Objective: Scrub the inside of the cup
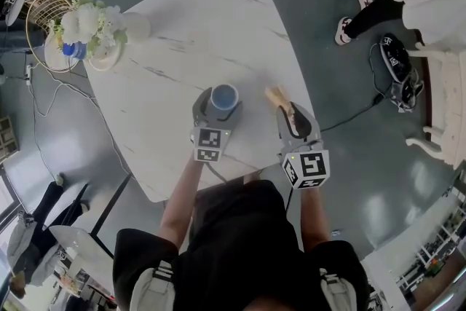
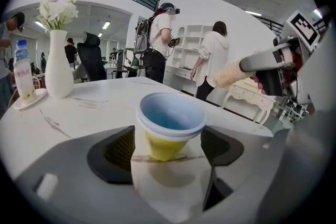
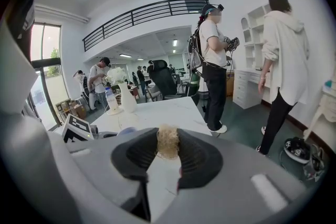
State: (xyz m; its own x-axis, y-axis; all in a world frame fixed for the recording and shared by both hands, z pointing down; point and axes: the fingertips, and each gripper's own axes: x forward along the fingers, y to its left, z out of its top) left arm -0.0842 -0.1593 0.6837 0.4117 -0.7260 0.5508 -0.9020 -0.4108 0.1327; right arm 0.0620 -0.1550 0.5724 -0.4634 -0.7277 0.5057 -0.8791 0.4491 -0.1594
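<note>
Plenty of bare table ahead of both grippers, but its near edge just behind them (so better not to pull back much). Between the spread jaws of the left gripper, the upright cup, a pad on each side, not pressing. Looks light, thin-walled and smooth, so probably easy to tip or squash; best taken gently at the lower yellow body. Right gripper pinching a rough, soft fibre scrubber, off to the right of the cup, apart from it.
</note>
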